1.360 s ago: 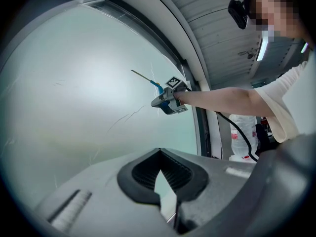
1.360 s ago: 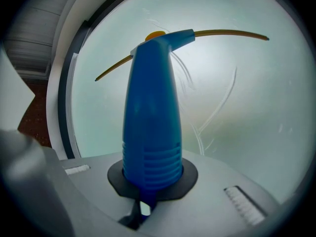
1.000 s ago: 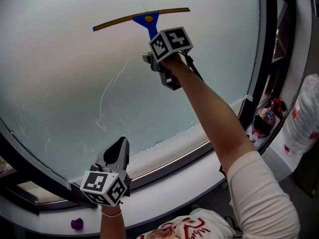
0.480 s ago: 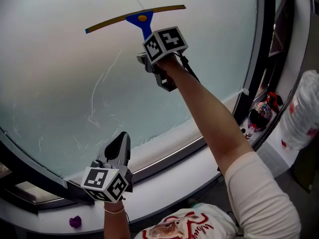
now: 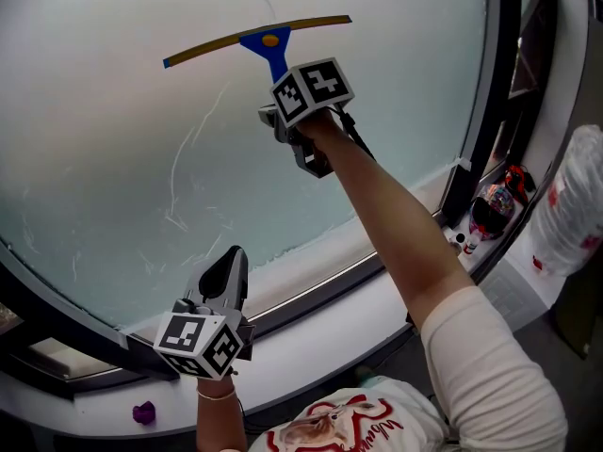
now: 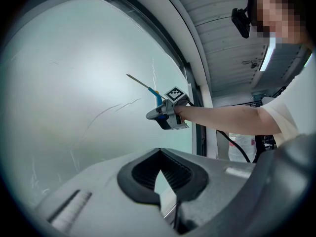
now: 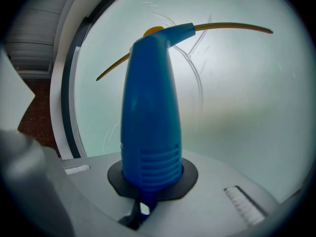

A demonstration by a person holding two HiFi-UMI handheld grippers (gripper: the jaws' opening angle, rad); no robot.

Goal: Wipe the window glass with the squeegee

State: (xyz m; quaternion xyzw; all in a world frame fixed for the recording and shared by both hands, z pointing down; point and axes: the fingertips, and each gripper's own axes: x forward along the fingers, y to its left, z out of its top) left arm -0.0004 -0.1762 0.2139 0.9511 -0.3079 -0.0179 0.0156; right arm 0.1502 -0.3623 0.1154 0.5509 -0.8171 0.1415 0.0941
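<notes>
The squeegee (image 5: 267,38) has a blue handle and a long yellow-edged blade, and it lies against the upper part of the frosted window glass (image 5: 113,139). My right gripper (image 5: 285,90) is raised just below the blade and is shut on the blue handle (image 7: 150,112). The blade (image 7: 232,27) runs across the top of the right gripper view. My left gripper (image 5: 231,264) hangs low by the bottom edge of the glass, jaws shut with nothing in them. From the left gripper view, the squeegee (image 6: 148,87) and right gripper (image 6: 159,113) show far off.
Thin white streaks (image 5: 179,177) mark the glass. A black window frame (image 5: 497,111) runs down the right, and a white sill (image 5: 320,320) curves below. Small items (image 5: 495,213) and a white plastic bag (image 5: 575,205) sit at the right. A purple object (image 5: 143,411) lies lower left.
The view has shifted a little. The right gripper and squeegee stay at almost the same high spot on the glass, and the left gripper stays low.
</notes>
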